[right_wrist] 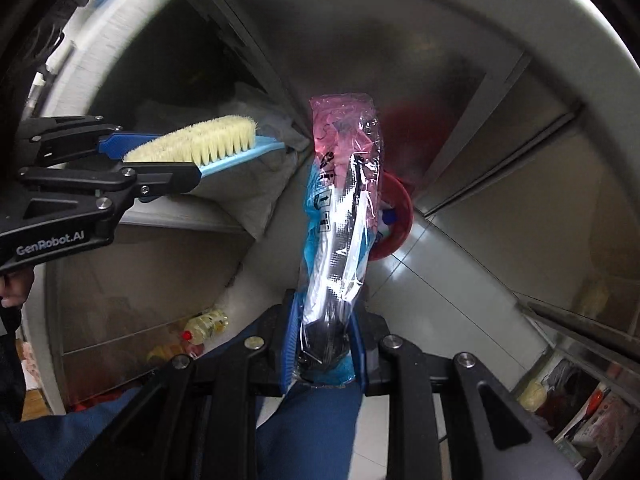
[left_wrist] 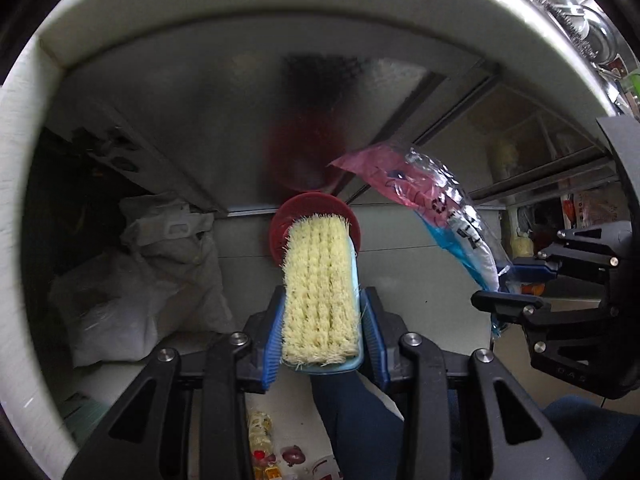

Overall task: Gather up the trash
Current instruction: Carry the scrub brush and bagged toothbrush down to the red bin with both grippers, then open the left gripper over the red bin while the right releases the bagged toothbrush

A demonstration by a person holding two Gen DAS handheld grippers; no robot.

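Pink-blue plastic wrapper [right_wrist: 340,216] encloses black cutlery [right_wrist: 325,332], clamped in right hand-held gripper [right_wrist: 324,344].

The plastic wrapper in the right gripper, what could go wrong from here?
1. The plastic wrapper is pinched only at its bottom end, and slick film might slip from the right gripper.
2. Its free end hangs near the scrub brush held by the left gripper, so the two could snag.

You hold a pink-and-blue plastic wrapper [right_wrist: 340,224] upright in your right gripper [right_wrist: 324,344] and a pale-bristled blue scrub brush [left_wrist: 320,288] in your left gripper [left_wrist: 324,340].
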